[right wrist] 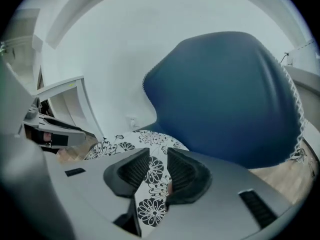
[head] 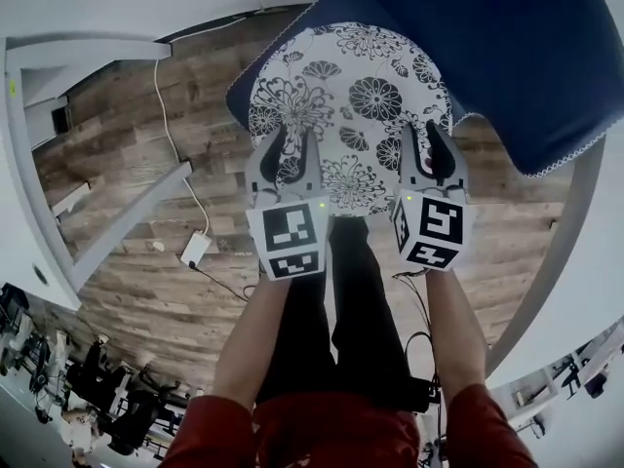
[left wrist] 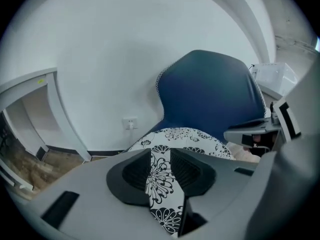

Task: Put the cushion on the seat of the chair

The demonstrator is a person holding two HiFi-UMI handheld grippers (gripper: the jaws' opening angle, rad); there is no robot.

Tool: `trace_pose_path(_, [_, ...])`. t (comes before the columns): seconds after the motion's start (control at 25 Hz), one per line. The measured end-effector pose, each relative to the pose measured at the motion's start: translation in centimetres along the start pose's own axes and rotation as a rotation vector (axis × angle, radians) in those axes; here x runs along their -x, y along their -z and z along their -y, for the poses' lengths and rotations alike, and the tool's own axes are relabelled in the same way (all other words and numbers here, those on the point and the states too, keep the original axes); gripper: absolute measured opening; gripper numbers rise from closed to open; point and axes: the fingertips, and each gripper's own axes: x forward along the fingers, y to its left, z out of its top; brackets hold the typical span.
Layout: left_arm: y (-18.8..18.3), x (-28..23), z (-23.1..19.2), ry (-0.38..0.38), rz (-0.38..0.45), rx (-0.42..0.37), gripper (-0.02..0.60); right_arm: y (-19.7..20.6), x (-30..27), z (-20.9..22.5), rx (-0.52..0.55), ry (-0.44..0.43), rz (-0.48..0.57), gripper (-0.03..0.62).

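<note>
Fabric of the round white cushion with black flower print [head: 351, 105] is pinched at its near edge by the left gripper [head: 292, 152] and the right gripper [head: 427, 149], jaws nearly closed. It is seen at upper centre, over the seat of the dark blue upholstered chair [head: 507, 57].

White cushion [head: 361, 115] with black flower print; dark blue chair [head: 507, 57]

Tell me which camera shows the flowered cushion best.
The head view: the whole round cushion shows there, over the blue chair, with the left gripper and right gripper clamped on its near edge. Each gripper view shows only a strip between the jaws and part of its top.
</note>
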Motion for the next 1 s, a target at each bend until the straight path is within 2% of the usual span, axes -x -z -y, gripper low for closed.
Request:
trace_pose_path(0.28, [-5.6, 4.7, 0.1, -0.001, 0.099, 0.026, 0.129, -6.7, 4.2, -0.2, 0.003, 0.003, 0.102, 0.121])
trace_pose_path(0.52, [-11.3, 9.7, 0.6, 0.004, 0.202, 0.009, 0.129, -12.1, 9.4, -0.5, -0.009, -0.001, 0.192, 0.121])
trace_pose_path(0.72, [-17.0, 15.3, 1.0, -0.004, 0.327, 0.007, 0.129, -18.3, 14.3, -0.7, -0.009, -0.004, 0.316, 0.121])
trace_pose_path(1.0, [-25.3, 24.0, 1.1, -0.032, 0.510, -0.043, 0.129, -26.7, 22.4, -1.4, 0.037, -0.011, 0.484, 0.121])
